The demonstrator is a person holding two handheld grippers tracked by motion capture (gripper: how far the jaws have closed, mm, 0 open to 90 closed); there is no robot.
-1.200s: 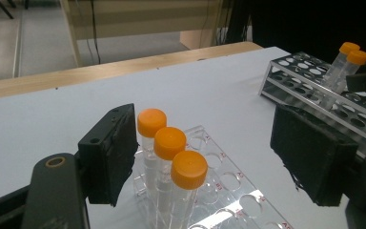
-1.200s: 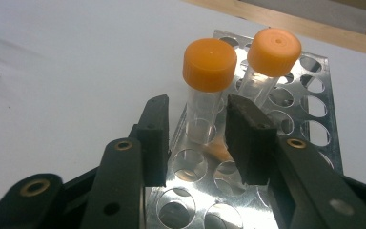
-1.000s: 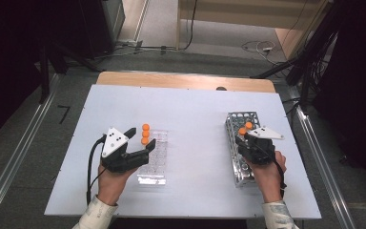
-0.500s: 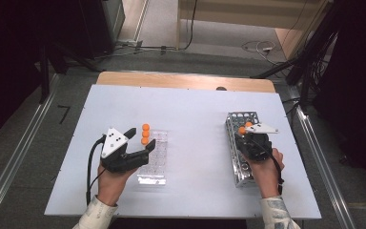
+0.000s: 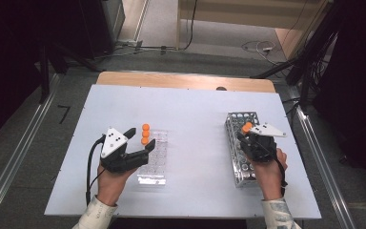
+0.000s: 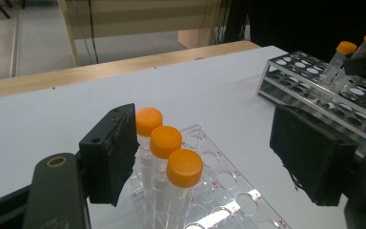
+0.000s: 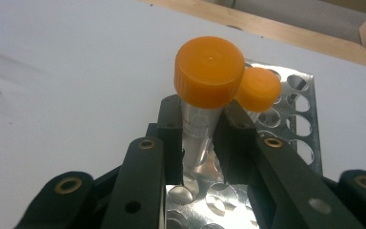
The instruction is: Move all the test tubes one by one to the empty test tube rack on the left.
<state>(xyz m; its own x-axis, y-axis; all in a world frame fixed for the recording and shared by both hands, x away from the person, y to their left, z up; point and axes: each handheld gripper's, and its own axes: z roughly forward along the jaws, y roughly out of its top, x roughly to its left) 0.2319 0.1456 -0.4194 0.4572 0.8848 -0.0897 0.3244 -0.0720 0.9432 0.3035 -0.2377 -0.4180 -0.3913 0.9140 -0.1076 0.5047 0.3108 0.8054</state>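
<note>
A: Which step is being carried out here?

B: An orange-capped tube (image 7: 201, 102) is being gripped by the right hand-held gripper (image 7: 201, 143) above the metal rack (image 5: 242, 143) at the right side of the white surface (image 5: 195, 119). Its jaws have just been closing, and the tube's clear body is now being pinched between the two black pads, just under the cap. By the look of it, a tube is being taken from the metal rack for the clear rack (image 5: 153, 160) on the left, where three orange-capped tubes (image 6: 167, 152) are already standing in a row.

A: And the other hand-held gripper?

B: The left hand-held gripper (image 6: 209, 167) is being held wide open at the clear rack, with nothing between the pads. The three standing tubes are being framed just beside its left pad, and no contact can be made out.

A: What is being called for next?

B: Most likely the tube is to be lifted straight up until its foot is clear of the metal rack, without the second orange-capped tube (image 7: 258, 89) just behind it being knocked. It is then to be carried across the surface and lowered upright into a free well beside the three tubes
</note>
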